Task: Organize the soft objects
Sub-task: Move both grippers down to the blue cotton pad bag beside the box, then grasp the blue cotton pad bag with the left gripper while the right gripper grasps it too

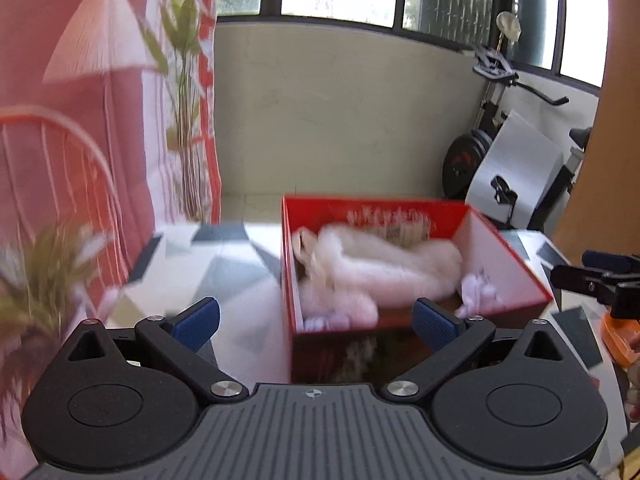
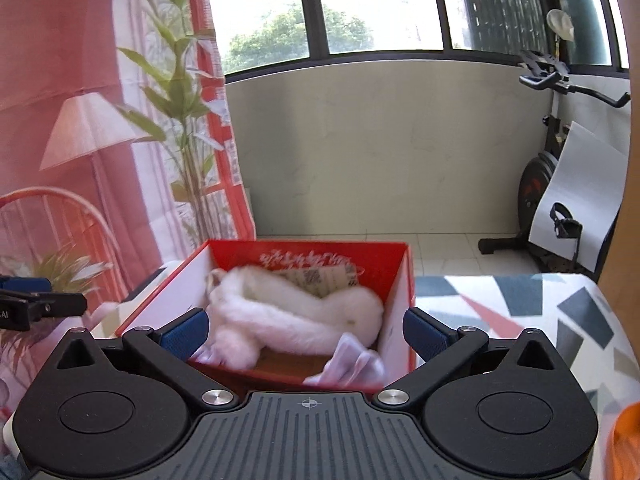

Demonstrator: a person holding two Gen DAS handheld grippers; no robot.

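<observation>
Background: exercise bike (image 2: 560,184) against the low wall (image 2: 380,152), a white sheet (image 2: 580,200) leaning on it. Windows (image 2: 380,4) above. Printed curtain (image 2: 80,120) at left. Tabletop cover (image 2: 520,312): geometric pattern in grey, white, red

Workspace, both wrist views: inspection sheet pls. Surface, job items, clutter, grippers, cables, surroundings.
Surface: table under a geometric grey, white and red cloth.
Job's things: open red box on the table; white fluffy plush lying inside it; crumpled pale lilac cloth in its near corner.
Clutter: orange object at the table's right edge, identity unclear.
Grippers: left gripper open, empty, facing the box; right gripper open, empty, facing the box.
Cables: nothing seen.
Surroundings: red printed backdrop, plant, windows, exercise bike on the tiled floor.
</observation>
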